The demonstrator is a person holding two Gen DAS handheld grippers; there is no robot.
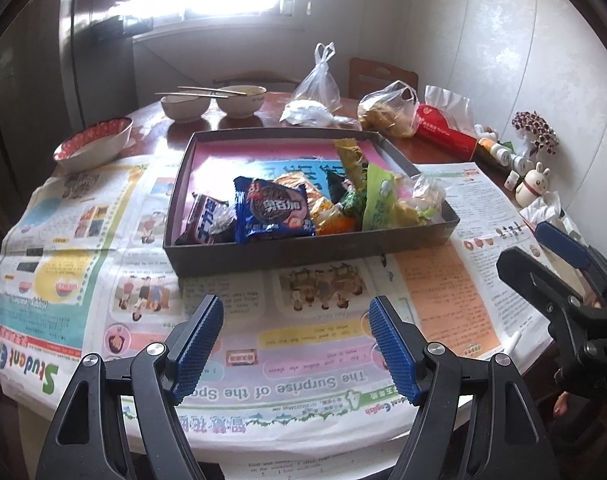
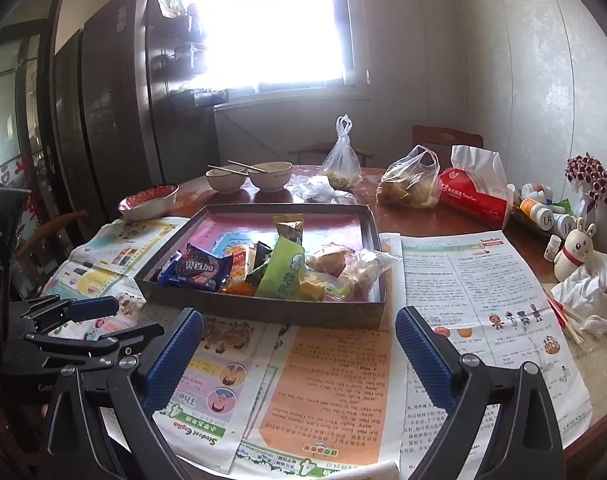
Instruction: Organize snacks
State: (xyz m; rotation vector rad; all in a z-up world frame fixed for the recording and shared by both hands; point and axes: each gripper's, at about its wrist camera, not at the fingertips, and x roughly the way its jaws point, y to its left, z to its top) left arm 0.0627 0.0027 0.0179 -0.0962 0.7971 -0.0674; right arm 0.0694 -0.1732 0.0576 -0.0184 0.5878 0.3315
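- Left wrist view: the left gripper [image 1: 295, 344] is held wide and empty, short of the dark box [image 1: 303, 250]; the blue cookie packet [image 1: 272, 210] lies straight ahead inside its near wall.
- Right wrist view: the right gripper [image 2: 299, 354] is spread wide, empty; the box [image 2: 263, 312] is seen ahead, slightly left, the green packet [image 2: 281, 270] nearest.

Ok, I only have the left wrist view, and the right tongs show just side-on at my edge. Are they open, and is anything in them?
Observer: The right tongs are open with nothing between them. They hover over the newspaper, just short of the near wall of the box.
Operator: And what sits behind the green packet in the box? It blocks my view.
Observer: A brown bun in clear wrap lies right beside it, toward the box's right wall.
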